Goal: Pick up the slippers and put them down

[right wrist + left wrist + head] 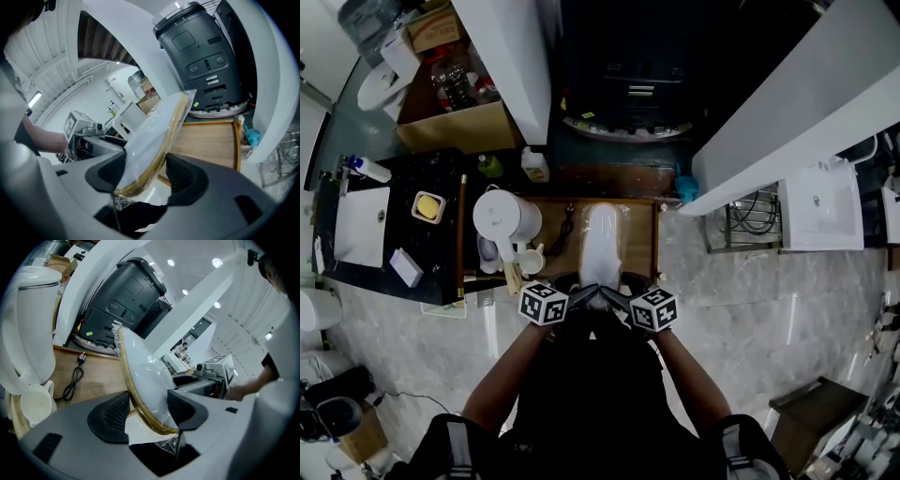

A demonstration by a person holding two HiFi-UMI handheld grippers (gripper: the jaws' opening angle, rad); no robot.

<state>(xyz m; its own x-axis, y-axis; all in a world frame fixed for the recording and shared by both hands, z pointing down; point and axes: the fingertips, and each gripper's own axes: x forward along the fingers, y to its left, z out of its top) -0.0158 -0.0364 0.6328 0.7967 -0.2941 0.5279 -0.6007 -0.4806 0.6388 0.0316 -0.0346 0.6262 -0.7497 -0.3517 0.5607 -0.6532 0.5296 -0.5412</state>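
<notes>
- Holding the slippers [602, 242] by their near end, the person has both tools on the one pack: a white pair sealed in clear plastic, with a tan sole edge showing through.
- The left gripper [150, 411] is clenched on the pack. Its own view shows one pad against the tan sole edge and the other against the white upper, with crumpled plastic bunched behind them.
- The right gripper [145, 176] is likewise clamped on the same end, one pad on the white side and one by the sole. Its jaws stand wide because the pack is thick.
- From the head view, the pack stretches away from the person over the wooden tray [642, 234], beside the white kettle [508, 217] and short of the black machine [206, 51].
- Whether the far end rests on the tray or hangs just above it cannot be told for sure. The gripper views suggest it is raised.
- The step in hand looks like the carry: the pick-up is made and the putting down is not yet done.
- The next move calls for lowering both hands together, keeping the pack level so the slippery wrap does not slide between the pads.
- Both grips should then be released only once the sole lies flat on the wood, clear of the kettle and the power cord [75, 378].
</notes>
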